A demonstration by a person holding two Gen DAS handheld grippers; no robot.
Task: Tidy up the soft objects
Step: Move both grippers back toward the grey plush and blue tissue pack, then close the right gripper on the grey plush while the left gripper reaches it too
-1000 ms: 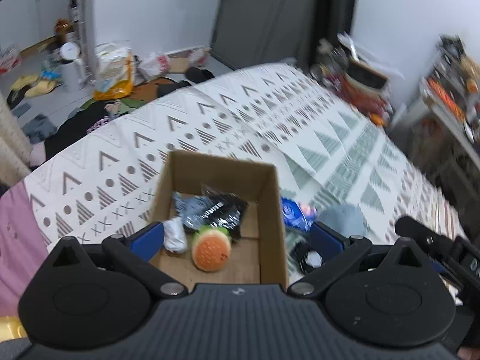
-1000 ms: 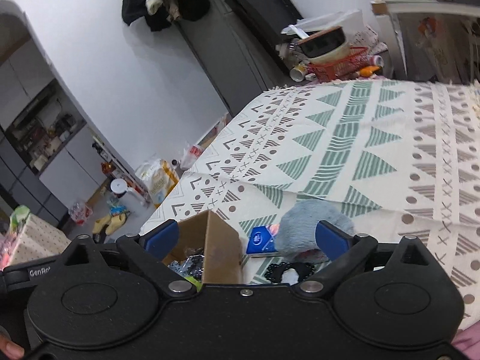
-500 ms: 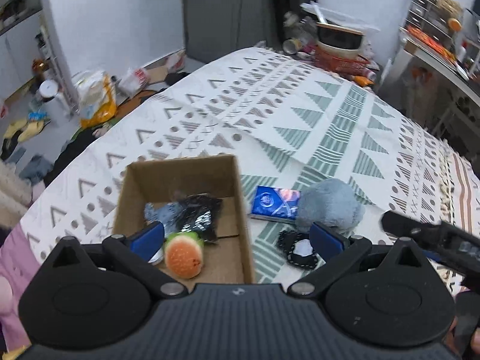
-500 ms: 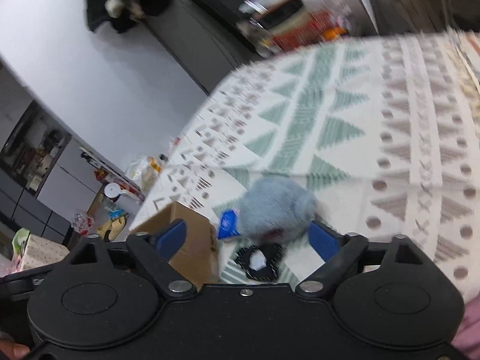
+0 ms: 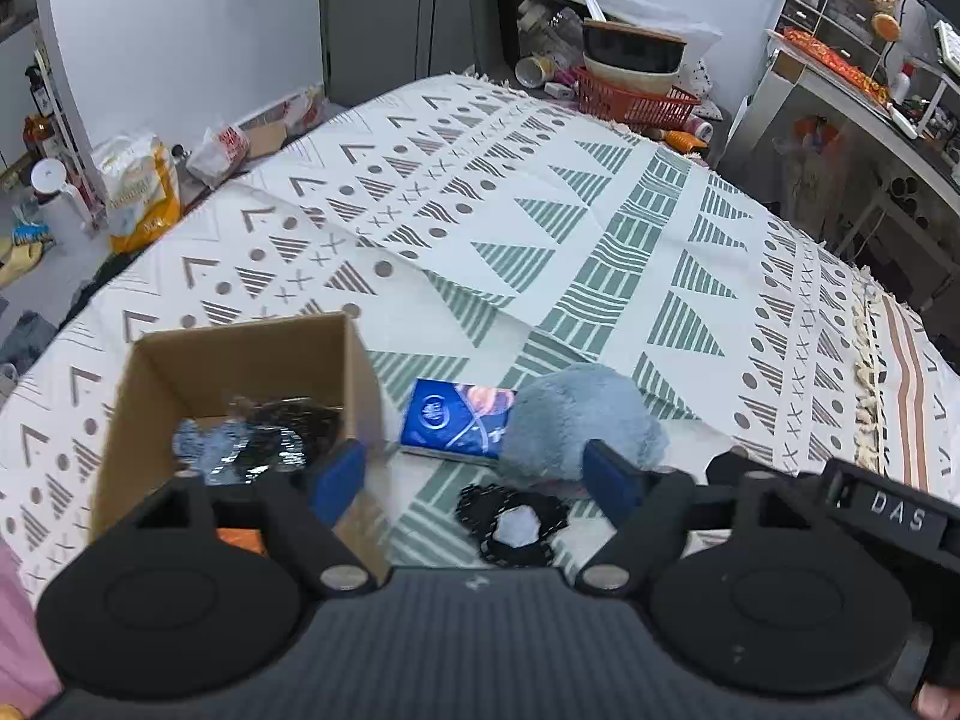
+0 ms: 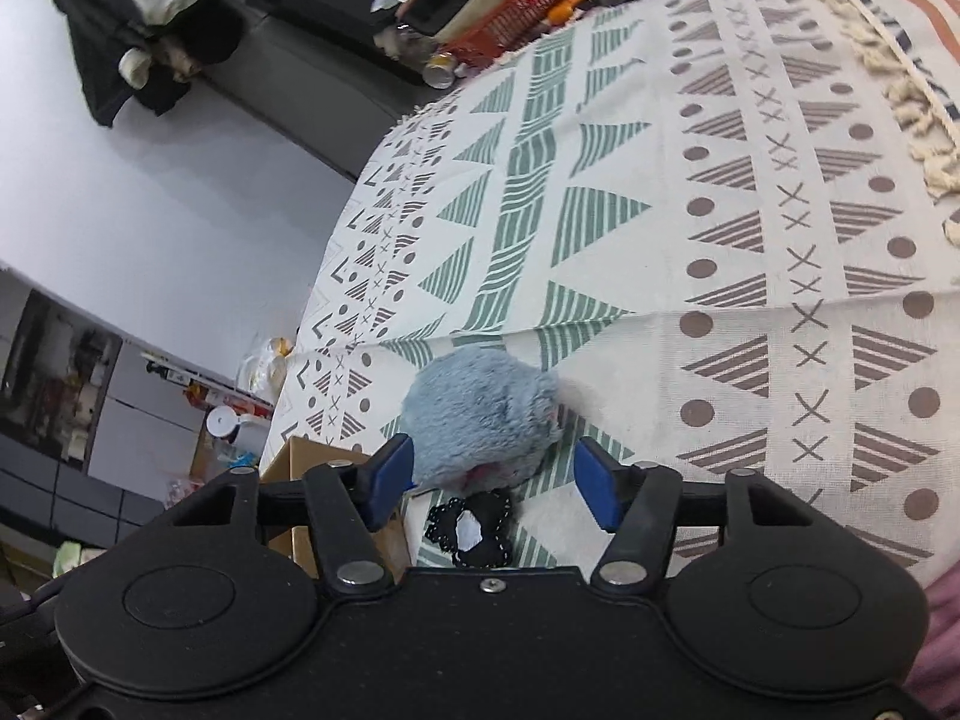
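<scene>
An open cardboard box (image 5: 354, 372) sits on the patterned bedspread and holds black and blue soft items (image 5: 264, 441). Right of it lie a blue tissue pack (image 5: 447, 417), a grey-blue plush (image 5: 579, 414) and a black pad with a white centre (image 5: 513, 519). My left gripper (image 5: 474, 477) is open above the gap between box and pad, holding nothing. My right gripper (image 6: 489, 480) is open, hovering just before the grey-blue plush (image 6: 480, 414), with the black pad (image 6: 471, 522) below it. The box corner (image 6: 300, 456) shows at its left.
The bedspread (image 5: 600, 252) stretches far beyond the objects. A red basket with bowls (image 5: 630, 90) stands past the bed's far edge. Bags (image 5: 138, 186) lie on the floor at the left. A desk with clutter (image 5: 870, 90) is at the right.
The left gripper has swung right, from over the box to over the items beside it. The right gripper has moved closer to the grey-blue plush, which now sits between its fingertips.
</scene>
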